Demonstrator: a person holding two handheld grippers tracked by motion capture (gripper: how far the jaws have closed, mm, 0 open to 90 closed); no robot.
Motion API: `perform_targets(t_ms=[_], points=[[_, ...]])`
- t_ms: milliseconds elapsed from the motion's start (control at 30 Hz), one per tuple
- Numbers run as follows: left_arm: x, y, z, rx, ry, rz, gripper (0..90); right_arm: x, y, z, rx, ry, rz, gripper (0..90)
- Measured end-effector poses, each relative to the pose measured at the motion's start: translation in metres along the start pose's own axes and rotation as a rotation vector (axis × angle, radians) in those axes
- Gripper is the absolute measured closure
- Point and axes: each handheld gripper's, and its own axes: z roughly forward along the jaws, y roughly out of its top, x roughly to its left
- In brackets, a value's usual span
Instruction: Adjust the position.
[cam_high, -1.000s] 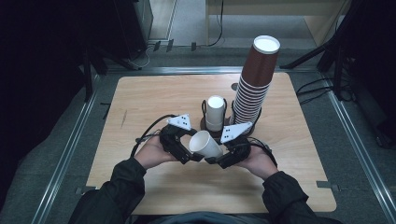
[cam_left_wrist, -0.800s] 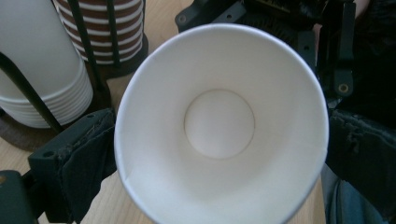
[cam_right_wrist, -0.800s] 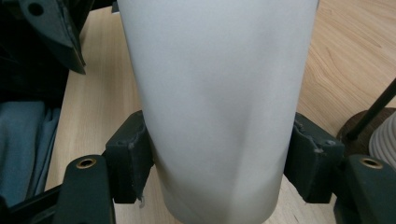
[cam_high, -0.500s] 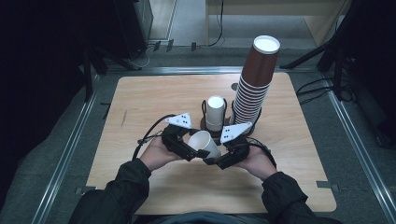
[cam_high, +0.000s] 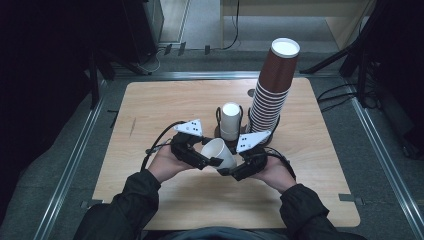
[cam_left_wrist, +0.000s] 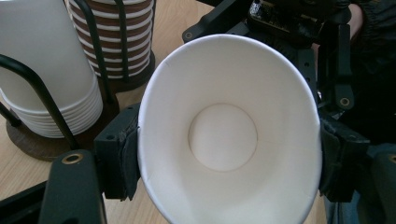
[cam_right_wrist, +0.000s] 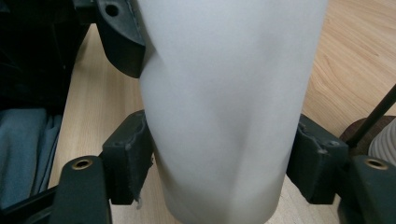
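A white paper cup (cam_high: 218, 151) lies tilted between both grippers, just above the wooden table (cam_high: 150, 110), with its mouth toward the left gripper. My left gripper (cam_high: 209, 159) has just been closing, and its pads (cam_left_wrist: 122, 156) now squeeze the cup's rim (cam_left_wrist: 233, 60) into an oval. My right gripper (cam_high: 229, 170) grips the cup's body (cam_right_wrist: 224, 93) lower down, both pads (cam_right_wrist: 130, 158) touching the wall. Its jaws have just eased slightly wider, the cup still between them. A left jaw tip (cam_right_wrist: 121, 42) shows in the right gripper view.
Behind the hands a wire holder carries a stack of white cups (cam_high: 231, 120). A tall stack of brown cups (cam_high: 272, 90) stands to its right. Both stacks rise close in the left gripper view, white (cam_left_wrist: 46, 70) and brown (cam_left_wrist: 126, 37). Metal rails border the table.
The left gripper's jaws have closed onto the cup's rim. Both hands and the cup have stayed in place.
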Motion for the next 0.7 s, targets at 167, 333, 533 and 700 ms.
perform_targets(t_ms=[167,333,533,700], points=[[0.002,0.0,-0.007,0.001,0.027,0.001,23.8,-0.001,-0.001,0.004,0.058,-0.003,0.023,21.2],[0.008,-0.002,-0.014,0.013,0.017,-0.018,23.7,-0.003,-0.001,0.002,0.06,-0.01,0.023,21.1],[0.012,-0.005,-0.022,0.044,0.03,-0.02,23.7,-0.004,-0.002,-0.003,0.062,-0.014,0.031,21.1],[0.016,-0.007,-0.027,0.07,0.053,-0.028,23.7,-0.006,-0.003,-0.004,0.07,-0.02,0.046,21.1]])
